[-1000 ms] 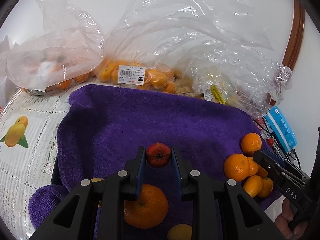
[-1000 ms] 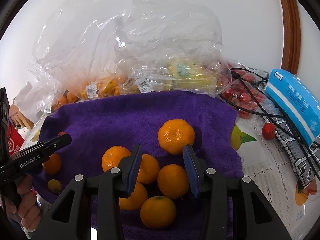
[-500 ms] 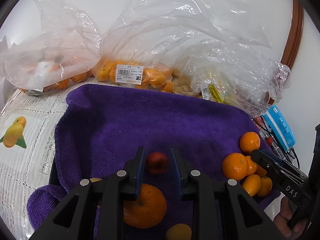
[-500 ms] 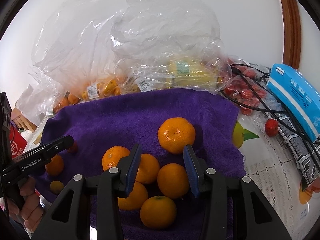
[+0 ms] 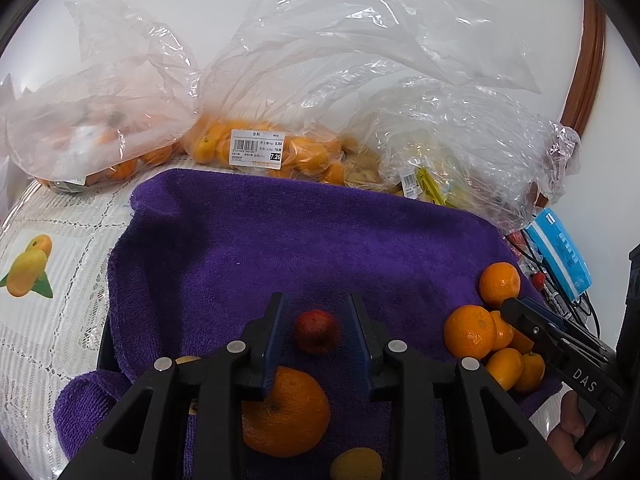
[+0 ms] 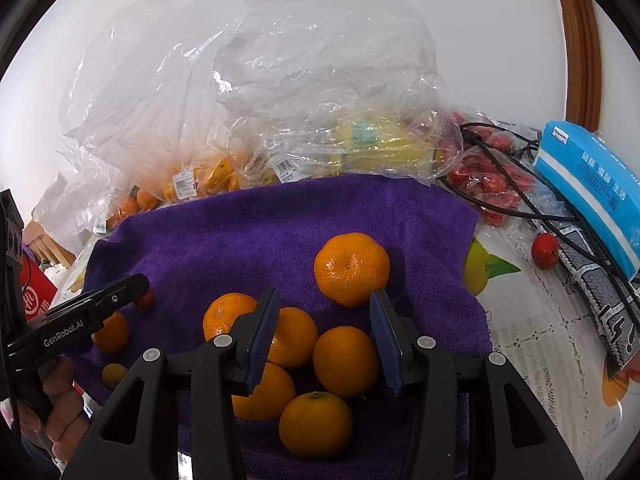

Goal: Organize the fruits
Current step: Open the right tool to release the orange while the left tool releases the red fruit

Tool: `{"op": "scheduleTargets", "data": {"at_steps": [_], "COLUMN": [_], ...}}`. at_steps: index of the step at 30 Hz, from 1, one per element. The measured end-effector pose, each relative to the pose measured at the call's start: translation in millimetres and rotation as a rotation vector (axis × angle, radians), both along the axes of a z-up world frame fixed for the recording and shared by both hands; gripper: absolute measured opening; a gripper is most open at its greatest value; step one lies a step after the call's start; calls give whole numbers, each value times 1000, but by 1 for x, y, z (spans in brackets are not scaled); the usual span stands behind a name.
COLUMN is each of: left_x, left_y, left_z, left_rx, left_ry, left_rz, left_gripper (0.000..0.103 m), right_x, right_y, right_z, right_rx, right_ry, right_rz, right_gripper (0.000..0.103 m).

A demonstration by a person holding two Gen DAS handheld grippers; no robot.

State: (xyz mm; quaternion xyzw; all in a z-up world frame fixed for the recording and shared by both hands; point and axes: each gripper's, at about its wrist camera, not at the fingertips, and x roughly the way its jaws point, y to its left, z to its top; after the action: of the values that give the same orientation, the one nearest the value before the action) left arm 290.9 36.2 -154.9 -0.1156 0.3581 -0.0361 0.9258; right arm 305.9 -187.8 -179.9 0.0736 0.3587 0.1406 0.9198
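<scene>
- We are looking at the little red fruit [image 5: 317, 332] lying on the near part of the purple towel [image 5: 304, 248].
- Our left gripper [image 5: 316, 330] is open around it, not squeezing.
- Our right gripper [image 6: 324, 328] is hanging open over the oranges [image 6: 344, 360] on the right.
- The red fruit looks small, round, maybe soft, so we are thinking a gentle pinch on its sides.
</scene>
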Motion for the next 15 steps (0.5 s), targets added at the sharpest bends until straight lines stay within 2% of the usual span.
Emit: {"op": "scheduleTargets", "data": {"at_steps": [15], "left_x": [-1], "left_y": [-1], "left_z": [1], "left_rx": [6], "left_ry": [-4], "left_rz": [-1], "left_gripper": [37], "right_x": [1], "right_y": [1], "right_z": [0], "right_rx": [-5], "right_ry": [2], "right_rz": [1], "right_gripper": [51]}}
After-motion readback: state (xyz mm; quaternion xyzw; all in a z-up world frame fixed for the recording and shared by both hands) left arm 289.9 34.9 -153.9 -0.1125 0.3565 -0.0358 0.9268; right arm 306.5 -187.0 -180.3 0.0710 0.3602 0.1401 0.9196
